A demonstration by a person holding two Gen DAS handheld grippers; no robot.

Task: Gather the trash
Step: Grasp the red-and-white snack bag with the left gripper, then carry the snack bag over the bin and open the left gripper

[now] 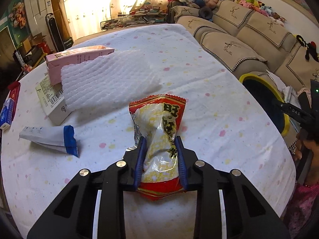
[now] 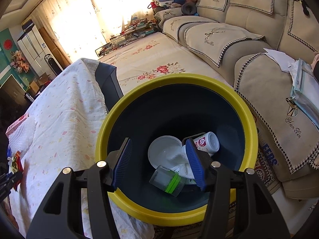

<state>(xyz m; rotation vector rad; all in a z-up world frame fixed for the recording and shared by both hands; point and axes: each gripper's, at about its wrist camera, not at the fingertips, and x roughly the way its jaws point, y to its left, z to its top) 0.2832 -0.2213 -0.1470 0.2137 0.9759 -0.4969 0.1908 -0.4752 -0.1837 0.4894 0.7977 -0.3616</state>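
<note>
My left gripper [image 1: 161, 140] is shut on a red and yellow snack wrapper [image 1: 159, 127] just above the table's spotted cloth [image 1: 199, 75]. On the cloth lie a white foam sheet [image 1: 107, 83], a pink box [image 1: 77, 59], a white barcode box [image 1: 53, 103] and a blue and white wrapper [image 1: 51, 137]. My right gripper [image 2: 158, 146] is open and empty above the yellow-rimmed bin [image 2: 139, 91]. Inside the bin lie a white lid [image 2: 162, 151], a white jar [image 2: 207, 143] and a green-banded cup [image 2: 167, 180]. The bin also shows in the left wrist view [image 1: 285, 125] at the table's right.
A beige sofa [image 1: 239, 39] runs behind and right of the table. A blue and red carton [image 1: 10, 107] sits at the table's left edge. The bin stands between table and sofa [image 2: 269, 99], on a floral rug [image 2: 149, 59]. Papers [image 2: 299, 75] lie on the sofa seat.
</note>
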